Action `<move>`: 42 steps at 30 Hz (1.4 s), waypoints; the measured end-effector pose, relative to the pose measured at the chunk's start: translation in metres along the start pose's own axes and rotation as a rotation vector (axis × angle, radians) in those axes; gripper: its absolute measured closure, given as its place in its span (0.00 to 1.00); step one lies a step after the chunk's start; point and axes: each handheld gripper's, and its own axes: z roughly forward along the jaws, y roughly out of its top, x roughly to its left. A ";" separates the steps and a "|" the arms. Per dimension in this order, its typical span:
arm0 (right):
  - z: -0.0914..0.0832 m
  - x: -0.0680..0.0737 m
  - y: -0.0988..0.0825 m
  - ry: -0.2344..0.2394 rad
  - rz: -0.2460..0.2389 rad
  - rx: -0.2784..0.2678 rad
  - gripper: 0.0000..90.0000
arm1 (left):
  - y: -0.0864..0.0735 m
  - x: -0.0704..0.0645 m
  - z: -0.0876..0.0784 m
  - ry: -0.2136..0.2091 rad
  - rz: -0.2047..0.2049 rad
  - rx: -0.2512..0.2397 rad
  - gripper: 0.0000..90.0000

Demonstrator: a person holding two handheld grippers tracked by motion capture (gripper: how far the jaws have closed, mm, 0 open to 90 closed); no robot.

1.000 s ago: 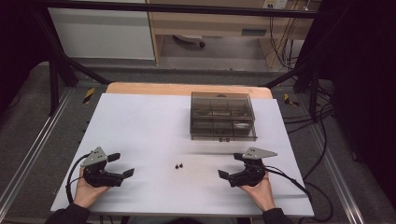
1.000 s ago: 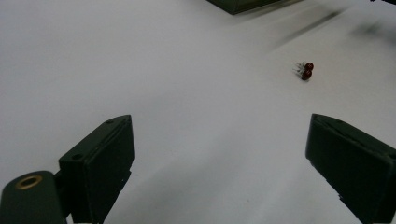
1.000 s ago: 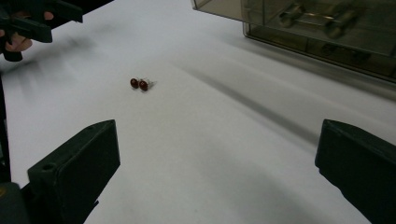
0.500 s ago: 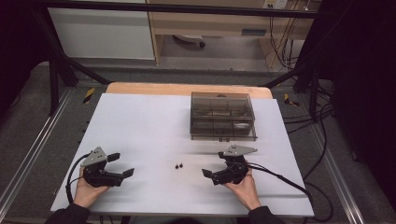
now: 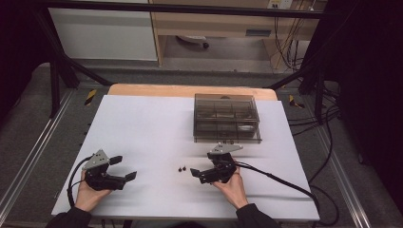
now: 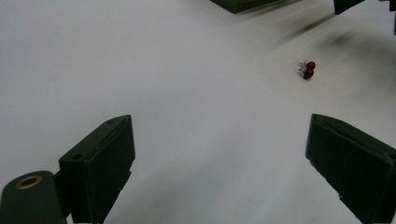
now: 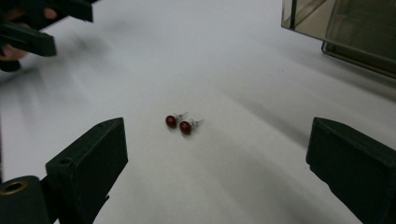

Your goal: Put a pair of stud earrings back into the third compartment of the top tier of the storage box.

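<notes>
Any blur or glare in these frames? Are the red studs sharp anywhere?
Right gripper view: two red studs fairly sharp, the other gripper at top left smeared. Left gripper view: studs small and soft, near jaws blurred. High view: even light, dark surround, smoky plastic box dim, no glare on the white table.

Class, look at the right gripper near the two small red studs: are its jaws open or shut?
Open. The right gripper has its jaws set wide apart, though they have just been closing slightly; the two red studs lie ahead on the white table, untouched.
</notes>
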 end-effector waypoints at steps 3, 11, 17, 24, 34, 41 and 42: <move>0.008 0.005 0.002 0.002 -0.013 0.019 0.08 | 0.000 0.000 0.000 0.001 -0.002 0.001 0.09; 0.029 0.012 0.008 -0.011 -0.041 0.053 0.18 | 0.000 0.000 0.000 -0.001 -0.001 -0.001 0.09; 0.038 0.015 0.010 -0.016 -0.037 0.052 0.31 | 0.000 0.000 0.000 0.000 0.002 0.000 0.09; 0.046 0.016 0.011 -0.019 -0.028 0.064 0.46 | 0.000 0.000 0.000 -0.001 0.003 0.001 0.10; 0.052 0.014 0.007 -0.012 -0.030 0.099 0.59 | 0.000 0.000 0.000 0.001 0.002 0.002 0.10; 0.054 0.014 0.006 -0.012 -0.034 0.108 0.67 | 0.000 0.000 0.000 0.002 0.003 0.002 0.10; 0.054 0.014 0.006 -0.013 -0.037 0.110 0.68 | 0.000 0.000 0.000 0.002 0.002 0.002 0.10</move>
